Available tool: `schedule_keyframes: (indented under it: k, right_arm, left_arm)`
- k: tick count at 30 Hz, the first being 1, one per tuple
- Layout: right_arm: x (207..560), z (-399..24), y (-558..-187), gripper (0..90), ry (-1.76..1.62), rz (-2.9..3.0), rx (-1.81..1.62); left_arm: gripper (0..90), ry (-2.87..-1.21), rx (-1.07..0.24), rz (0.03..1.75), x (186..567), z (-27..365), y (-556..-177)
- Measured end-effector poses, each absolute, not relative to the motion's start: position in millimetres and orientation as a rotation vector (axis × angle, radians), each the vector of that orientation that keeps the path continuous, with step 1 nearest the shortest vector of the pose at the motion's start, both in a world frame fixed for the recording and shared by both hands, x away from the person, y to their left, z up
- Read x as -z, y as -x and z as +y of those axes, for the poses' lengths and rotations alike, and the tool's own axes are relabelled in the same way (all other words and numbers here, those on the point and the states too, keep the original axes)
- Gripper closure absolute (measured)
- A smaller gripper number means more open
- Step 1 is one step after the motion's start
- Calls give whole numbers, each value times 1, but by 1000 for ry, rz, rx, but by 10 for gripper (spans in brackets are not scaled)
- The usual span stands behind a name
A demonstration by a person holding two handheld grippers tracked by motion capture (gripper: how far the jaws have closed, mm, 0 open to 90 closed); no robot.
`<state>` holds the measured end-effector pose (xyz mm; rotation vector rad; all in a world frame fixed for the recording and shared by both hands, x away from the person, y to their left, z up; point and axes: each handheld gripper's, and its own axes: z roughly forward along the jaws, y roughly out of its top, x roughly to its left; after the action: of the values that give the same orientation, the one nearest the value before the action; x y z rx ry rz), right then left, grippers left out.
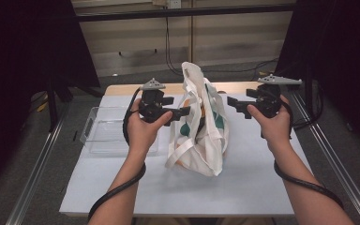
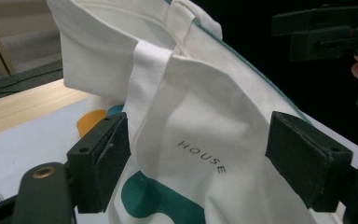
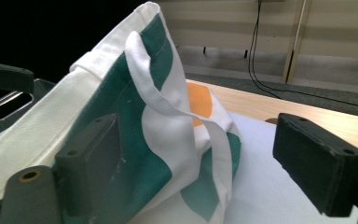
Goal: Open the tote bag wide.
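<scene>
High view: a white tote bag [image 1: 199, 126] stands on the white mat [image 1: 243, 187], mid-table, its top edge poked up and its straps drooping down the front. The left gripper [image 1: 183, 111] noses into the bag's left flank. The right gripper [image 1: 233, 104] hangs just off the right flank, apart from the cloth. A clear tray [image 1: 98, 133] sits beside the bag on the left.

Left gripper view: the jaws are spread wide, with the bag's wall [image 2: 200, 140] bulging between them. The left pad [image 2: 114, 156] looks to be brushing the cloth and strap; the right one stands clear. Nothing is pinched here. The risk, as I read it: close now and the jaws take a fat fold of wall rather than the rim, so the mouth won't open, and the bag could drag or tip towards the tray.

Right gripper view: jaws wide apart again. The near pad [image 3: 95, 161] lies right by the green print [image 3: 135, 154]; I can't tell whether it touches. The far pad hangs over bare mat. No grip. The loose strap [image 3: 168, 105] loops across in front, so a close here might snag that alone, and the soft, unsupported bag could slump when lifted.
</scene>
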<state>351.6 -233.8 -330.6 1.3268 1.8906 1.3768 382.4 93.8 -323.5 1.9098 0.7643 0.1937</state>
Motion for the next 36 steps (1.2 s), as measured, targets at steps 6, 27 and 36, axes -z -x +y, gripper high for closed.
schedule_keyframes:
  k: [6,27,36]
  right_arm:
    - [325,-223,-355,175,-1316,1896,-1388]
    - [321,-185,-362,360,-1284,1954,-1417]
    - [325,-177,-363,461,-1284,1981,-1424]
  left_arm:
    - [212,-1912,-188,741,317,84,-381]
    - [286,-1960,-153,719,320,63,-381]
    - [356,-1973,-149,724,325,60,-382]
